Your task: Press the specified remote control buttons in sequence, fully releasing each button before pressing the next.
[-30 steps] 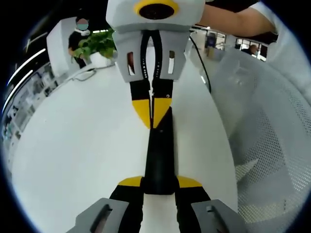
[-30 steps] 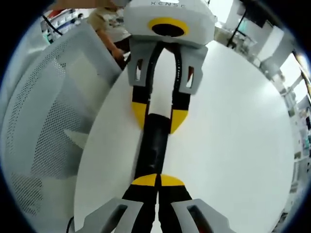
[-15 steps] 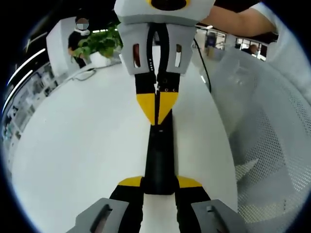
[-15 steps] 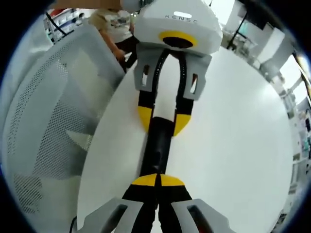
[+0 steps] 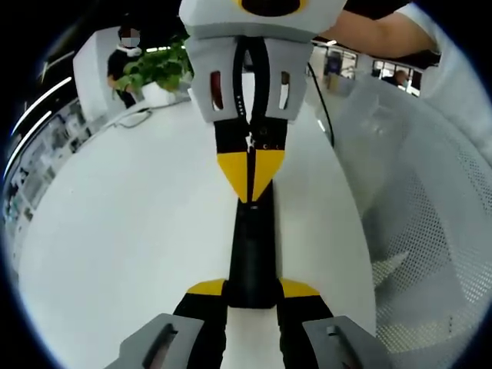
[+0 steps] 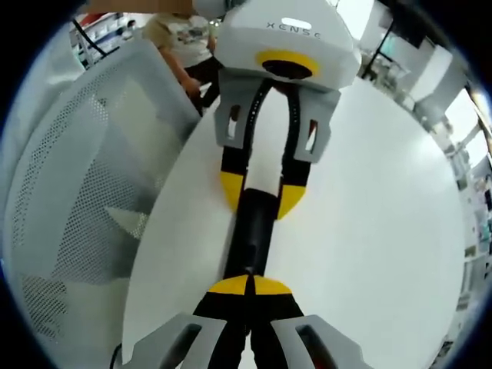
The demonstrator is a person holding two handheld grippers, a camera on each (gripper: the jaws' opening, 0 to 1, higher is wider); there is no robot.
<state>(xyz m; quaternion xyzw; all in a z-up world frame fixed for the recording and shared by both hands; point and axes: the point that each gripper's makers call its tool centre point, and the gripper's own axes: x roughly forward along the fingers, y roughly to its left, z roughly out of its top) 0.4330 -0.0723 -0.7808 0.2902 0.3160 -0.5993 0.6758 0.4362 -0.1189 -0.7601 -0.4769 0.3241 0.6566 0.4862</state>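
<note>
Left tongs (image 5: 251, 296) clamp the black remote (image 5: 252, 246) on the white table (image 5: 131, 231); closed right tongs (image 5: 250, 181) press it beside a mesh chair (image 5: 430, 231).

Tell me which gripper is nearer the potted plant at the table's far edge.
Right. The right gripper, jaws shut over the remote, lies toward the potted plant. The left gripper clamps the remote's end farther from the plant.
</note>
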